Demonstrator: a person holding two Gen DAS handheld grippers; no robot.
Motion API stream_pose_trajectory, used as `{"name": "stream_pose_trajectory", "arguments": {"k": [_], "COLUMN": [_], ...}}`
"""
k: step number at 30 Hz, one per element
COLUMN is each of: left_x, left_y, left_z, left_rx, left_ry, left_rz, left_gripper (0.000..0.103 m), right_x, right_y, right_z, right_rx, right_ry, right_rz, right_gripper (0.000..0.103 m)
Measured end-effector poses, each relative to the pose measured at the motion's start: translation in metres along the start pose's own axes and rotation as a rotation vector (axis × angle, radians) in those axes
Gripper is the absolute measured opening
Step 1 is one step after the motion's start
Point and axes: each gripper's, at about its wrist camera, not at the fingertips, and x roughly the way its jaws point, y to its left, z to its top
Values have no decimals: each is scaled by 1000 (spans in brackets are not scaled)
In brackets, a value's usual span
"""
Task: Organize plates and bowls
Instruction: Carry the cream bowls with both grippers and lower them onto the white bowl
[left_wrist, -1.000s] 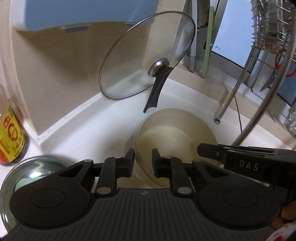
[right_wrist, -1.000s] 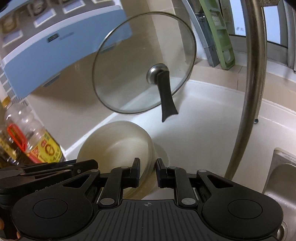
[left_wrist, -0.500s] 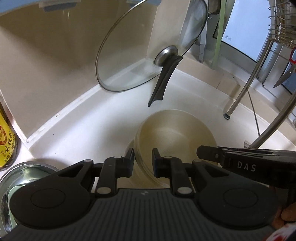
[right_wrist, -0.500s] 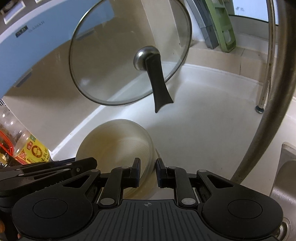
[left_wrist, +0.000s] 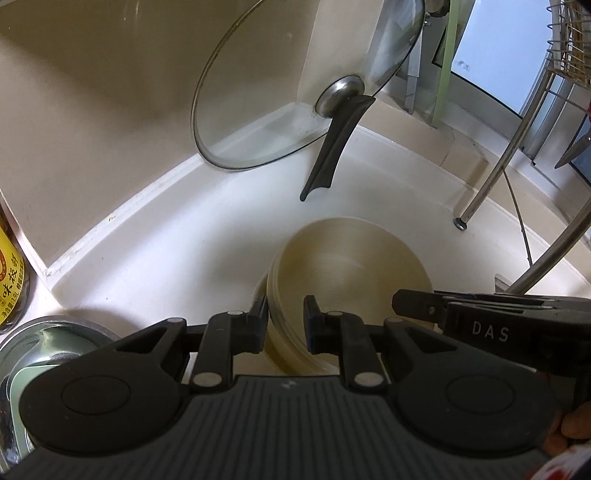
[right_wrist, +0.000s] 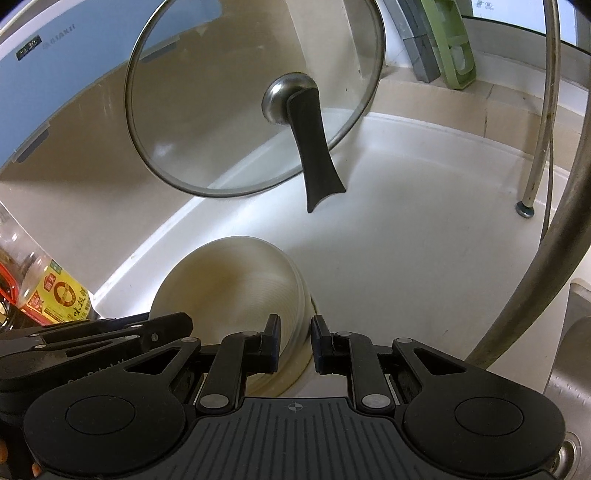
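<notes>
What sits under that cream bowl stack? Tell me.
Under the cream bowl stack a wider cream rim shows at the lower left, apparently a plate. Below is white countertop. Whether they touch is hidden.

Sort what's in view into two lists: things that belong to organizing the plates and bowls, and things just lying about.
Belongs to the job:
- stack of cream bowls, gripped at opposite rims
- left gripper
- right gripper

Just lying about:
- glass lid leaning against the wall
- sauce bottle
- metal rack leg
- green board
</notes>
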Motion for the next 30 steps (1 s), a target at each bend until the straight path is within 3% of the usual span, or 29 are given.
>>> {"name": "stream_pose_trajectory", "arguments": {"k": [16,30], "left_x": [5,-11], "left_y": [7,4], "left_z": [-5,-8], "left_rx": [-21,3], "left_ry": [26,-19], "left_rz": [-8,-13], "left_gripper": [17,20], "right_x": [8,-19], "right_y": [0,10], "right_z": [-2,-7], "right_rx": [9,-56], "right_ry": [22,-62], "right_rz": [-15,-21], "right_gripper": [18,18]}}
